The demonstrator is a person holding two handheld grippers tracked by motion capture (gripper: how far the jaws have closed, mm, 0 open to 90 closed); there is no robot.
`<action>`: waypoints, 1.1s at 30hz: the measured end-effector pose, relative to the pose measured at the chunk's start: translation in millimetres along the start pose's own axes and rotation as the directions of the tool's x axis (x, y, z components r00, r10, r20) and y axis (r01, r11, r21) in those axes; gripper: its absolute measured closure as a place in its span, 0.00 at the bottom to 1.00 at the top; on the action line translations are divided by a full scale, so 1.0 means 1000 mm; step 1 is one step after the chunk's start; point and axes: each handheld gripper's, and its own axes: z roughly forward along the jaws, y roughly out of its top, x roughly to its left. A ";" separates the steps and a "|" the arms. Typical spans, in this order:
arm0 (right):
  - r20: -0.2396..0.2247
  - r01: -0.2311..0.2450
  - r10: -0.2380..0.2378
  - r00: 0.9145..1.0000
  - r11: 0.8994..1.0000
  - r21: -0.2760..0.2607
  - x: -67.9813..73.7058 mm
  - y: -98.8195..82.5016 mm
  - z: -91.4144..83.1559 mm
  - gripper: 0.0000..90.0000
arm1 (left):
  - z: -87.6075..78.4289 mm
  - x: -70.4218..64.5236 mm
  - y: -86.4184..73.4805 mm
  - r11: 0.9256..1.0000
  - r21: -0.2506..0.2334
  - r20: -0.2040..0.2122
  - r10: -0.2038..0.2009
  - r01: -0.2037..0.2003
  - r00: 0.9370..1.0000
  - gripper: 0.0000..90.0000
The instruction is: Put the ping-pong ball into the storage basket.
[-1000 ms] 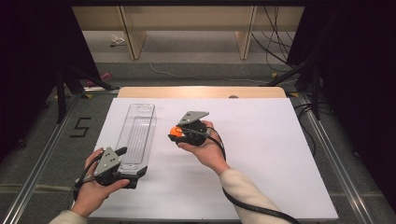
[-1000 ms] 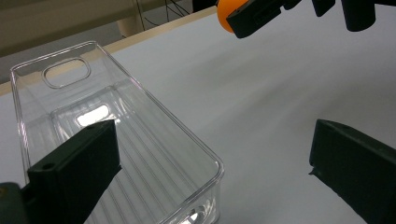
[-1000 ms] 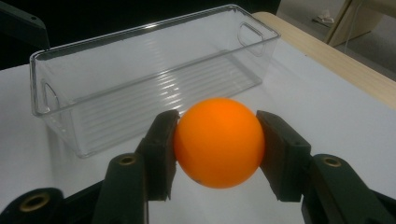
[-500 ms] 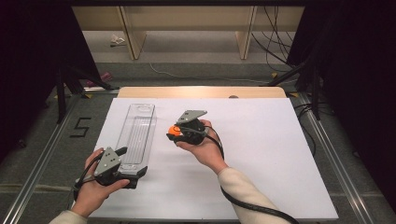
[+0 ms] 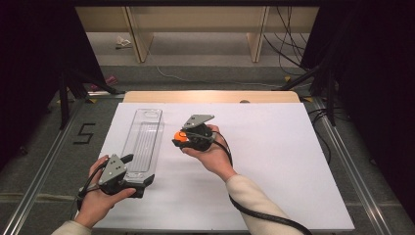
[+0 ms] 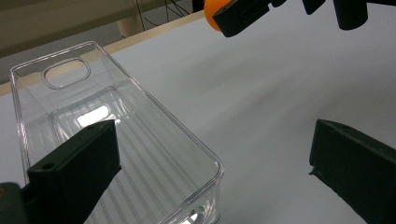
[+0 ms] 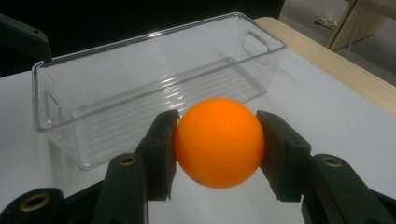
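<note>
The orange ball looks light, smooth and hard, so I think it can slip or roll away easily; the best hold is across its widest part. The right tongs grip it just so, one pad on each side, above the white worktop and just beside the clear plastic bin. The left tongs are open, with the near end wall of the bin between the jaws; contact I cannot tell

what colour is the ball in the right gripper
Orange, plain with no pattern. The ball shows best in the right gripper view, clamped in the right gripper.
</note>
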 end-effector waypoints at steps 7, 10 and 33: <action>-0.003 0.000 0.000 1.000 1.000 0.000 0.001 0.002 0.002 0.57 | 0.000 0.000 0.000 1.000 0.000 -0.001 0.000 0.000 1.000 0.01; -0.003 0.002 -0.002 1.000 1.000 0.001 0.001 0.003 0.003 0.57 | 0.000 0.000 0.000 1.000 -0.001 -0.001 0.000 0.000 1.000 0.01; -0.008 0.005 -0.005 1.000 1.000 0.000 0.004 0.009 0.009 0.57 | 0.000 -0.001 0.000 1.000 0.001 0.006 0.003 -0.003 1.000 0.01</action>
